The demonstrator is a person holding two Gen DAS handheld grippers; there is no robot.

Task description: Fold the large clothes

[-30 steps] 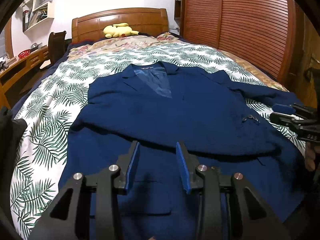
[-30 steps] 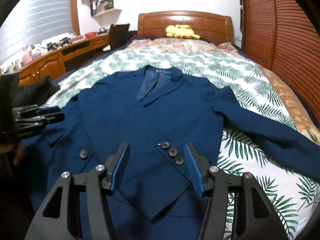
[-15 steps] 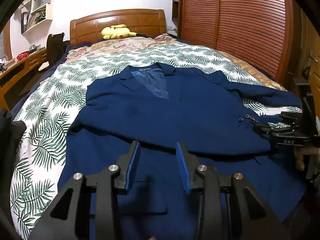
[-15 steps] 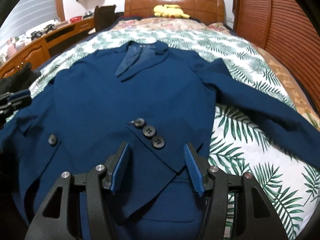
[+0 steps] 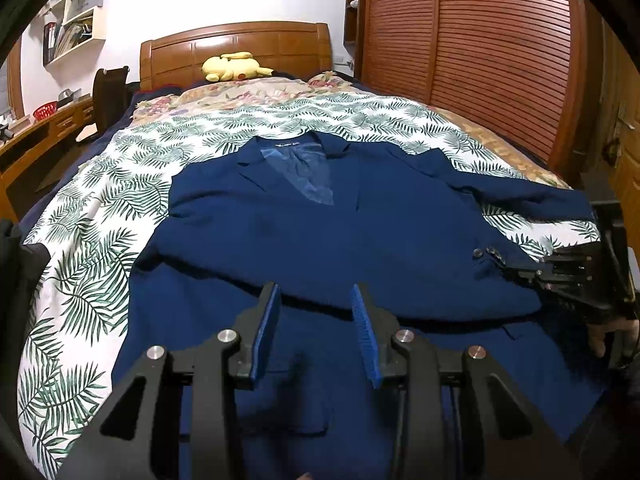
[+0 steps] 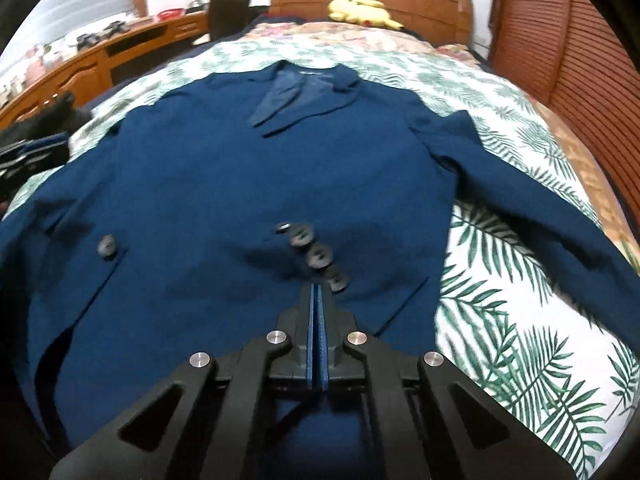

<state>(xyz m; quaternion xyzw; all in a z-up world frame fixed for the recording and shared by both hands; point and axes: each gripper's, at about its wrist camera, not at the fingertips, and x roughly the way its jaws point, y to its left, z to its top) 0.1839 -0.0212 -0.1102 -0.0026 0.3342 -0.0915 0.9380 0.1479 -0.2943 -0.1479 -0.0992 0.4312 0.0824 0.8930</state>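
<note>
1. Right gripper (image 6: 319, 292): the two blue pads stand pressed flat together, the jaws having just closed; no fold of cloth shows between them. The tips lie just below the lowest cuff button, at the edge of the folded-in sleeve.
2. Left gripper (image 5: 316, 300): jaws partly apart, a narrow gap, nothing between the pads; it hangs over the lower hem region of the jacket.
3. Navy jacket (image 6: 224, 184): spread face-up on the bed, directly ahead of both grippers. Its long axis runs away from the grippers, collar (image 5: 292, 148) far, toward the headboard, hem near.
4. One sleeve is folded across the body, its cuff with a row of dark buttons (image 6: 316, 256) just beyond the right gripper's tips. The other sleeve (image 6: 532, 200) runs out to the right over the leaf-print bedspread (image 6: 520, 320).
5. Right wrist view only: the single front button (image 6: 107, 247) to the left of the gripper, the full run of the outstretched sleeve, and the desk (image 6: 100, 64) far left.
6. Left wrist view only: the right gripper from the side, far right, with fingers (image 5: 600, 336) of the person's hand below it, and the slatted wardrobe doors (image 5: 480, 60).
7. Both views: yellow plush toy (image 5: 234, 66) against the wooden headboard (image 5: 240, 46), farthest out.
</note>
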